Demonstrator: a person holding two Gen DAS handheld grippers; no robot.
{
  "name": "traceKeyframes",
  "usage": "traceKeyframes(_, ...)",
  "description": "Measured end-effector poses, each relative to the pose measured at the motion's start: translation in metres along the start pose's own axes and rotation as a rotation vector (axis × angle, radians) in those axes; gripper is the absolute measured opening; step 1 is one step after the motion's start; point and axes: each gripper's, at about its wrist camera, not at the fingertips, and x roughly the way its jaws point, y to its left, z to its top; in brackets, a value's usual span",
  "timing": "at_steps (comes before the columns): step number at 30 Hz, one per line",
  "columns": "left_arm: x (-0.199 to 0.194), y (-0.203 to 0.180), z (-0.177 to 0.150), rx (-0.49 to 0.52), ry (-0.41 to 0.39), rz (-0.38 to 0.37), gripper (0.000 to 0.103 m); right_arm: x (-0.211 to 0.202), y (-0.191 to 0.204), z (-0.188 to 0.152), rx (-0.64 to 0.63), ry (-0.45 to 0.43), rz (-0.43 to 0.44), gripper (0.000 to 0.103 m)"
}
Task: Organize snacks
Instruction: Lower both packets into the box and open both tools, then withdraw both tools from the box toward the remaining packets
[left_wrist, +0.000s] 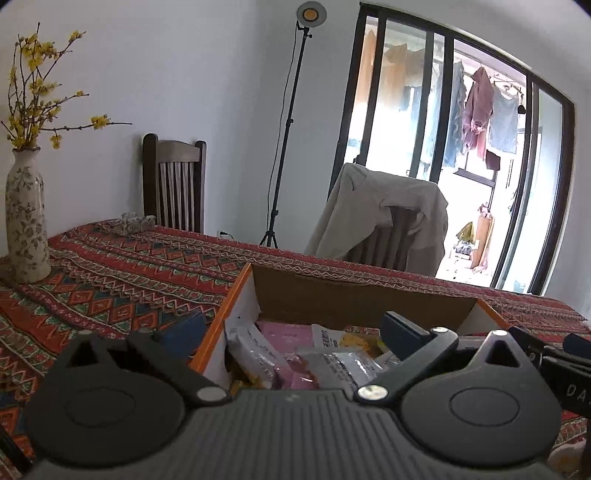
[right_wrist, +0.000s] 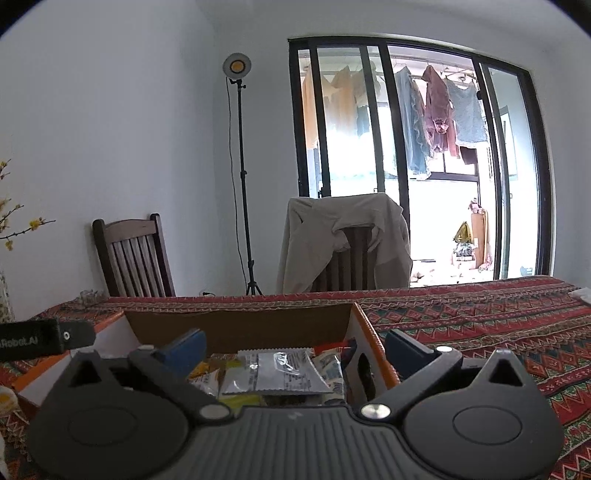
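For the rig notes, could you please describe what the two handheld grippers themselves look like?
Both the left gripper and right gripper have a grey ribbed body, black rounded linkage arms with silver pivot pins, and blue finger pads. The left gripper's side carries white lettering, partly readable. No cables or sleeves show.

One open cardboard box (left_wrist: 365, 295) holding a heap of snack packets (left_wrist: 332, 354) too overlapped to count, two wooden chairs (right_wrist: 133, 254), one draped with one beige jacket (right_wrist: 343, 240), one flowered vase (left_wrist: 26, 218), one lamp stand (right_wrist: 238, 66).

"Robot.AI" on left hand-held gripper (right_wrist: 44, 338) — "DA" on right hand-held gripper (left_wrist: 569, 373); snack print unreadable.
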Motion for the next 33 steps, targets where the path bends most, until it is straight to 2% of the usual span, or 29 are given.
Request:
traceKeyframes(7,-0.031,-0.001,0.015,-0.013,-0.005,-0.016,0.103,-0.022,0.004,0.016,-0.038,-0.02,-0.034,0.103)
traceKeyframes(14,-0.056,0.012,0.003,-0.007,0.026,-0.042,0.103,-0.046,-0.009,0.019,-0.004,0.027,-0.041,0.103)
traceKeyframes(18,-0.071,0.019,-0.014,0.018,0.05,-0.064,0.103,-0.061,-0.015,0.005,0.008,0.045,-0.041,0.103)
traceKeyframes(26,-0.1,0.042,-0.057,0.036,0.125,-0.062,0.103,-0.089,-0.018,-0.033,0.008,0.087,-0.008,0.103)
traceKeyframes(33,-0.126,0.062,-0.072,0.036,0.13,-0.085,0.103,-0.119,-0.01,-0.048,-0.024,0.121,0.014,0.103)
